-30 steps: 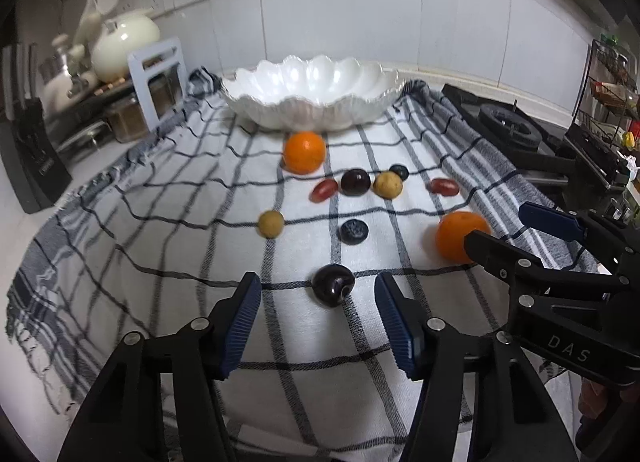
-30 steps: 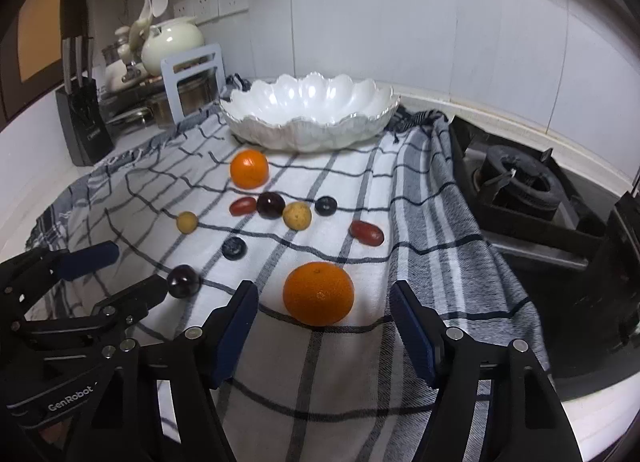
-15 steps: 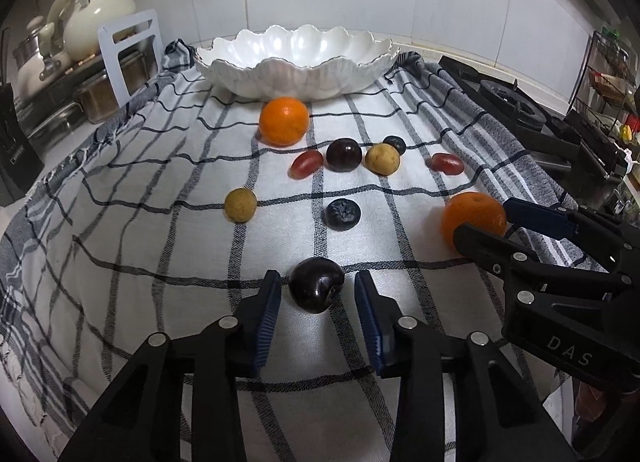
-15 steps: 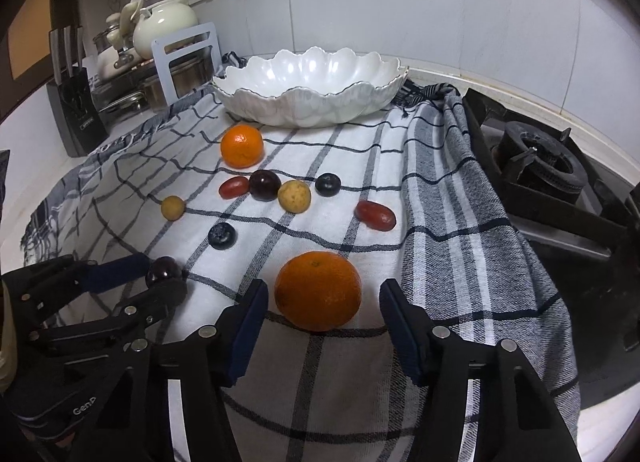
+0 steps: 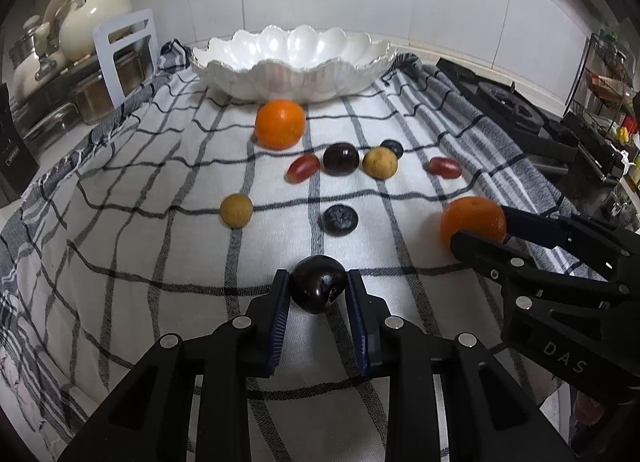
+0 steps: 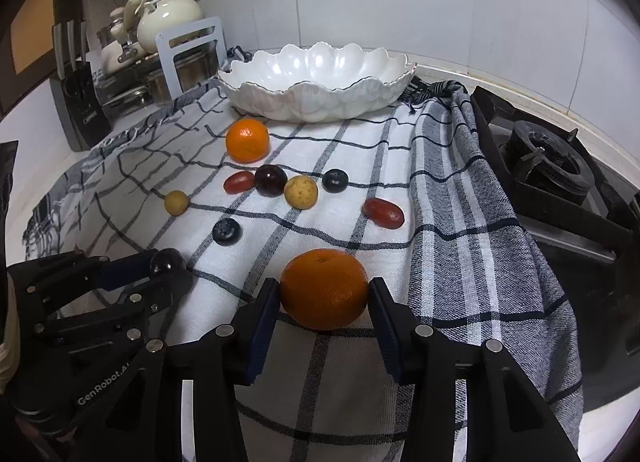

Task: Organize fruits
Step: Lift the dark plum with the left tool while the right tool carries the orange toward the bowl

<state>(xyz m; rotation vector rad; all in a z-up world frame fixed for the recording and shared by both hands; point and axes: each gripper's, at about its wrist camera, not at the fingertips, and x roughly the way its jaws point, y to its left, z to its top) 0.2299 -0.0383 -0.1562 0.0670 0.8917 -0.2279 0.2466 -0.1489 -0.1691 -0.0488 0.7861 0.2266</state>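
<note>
A dark cherry (image 5: 316, 289) lies on the checked cloth (image 5: 132, 229) between the blue pads of my left gripper (image 5: 318, 290). Its jaws are closing and both pads touch the cherry. My right gripper (image 6: 324, 296) is closing on an orange (image 6: 324, 289), with a pad against each side. From the left wrist, that orange (image 5: 472, 217) shows at the right, between the right gripper's fingers. A second orange (image 5: 280, 123) sits just before the white scalloped bowl (image 5: 292, 61), which has nothing in it. Several small fruits lie mid-cloth: red grapes, blueberries, tan balls and another dark cherry (image 6: 271, 179).
A gas stove (image 6: 548, 165) borders the cloth's right edge. A knife block (image 6: 76, 101), pots and a cream teapot (image 5: 94, 21) crowd the counter at left. A wire rack (image 5: 608, 73) stands far right. The tiled wall runs behind the bowl.
Both grippers narrowed from wide open: the left pads came in onto the dark cherry, the right pads onto the near orange. Both hands edged slightly forward and tipped down.
</note>
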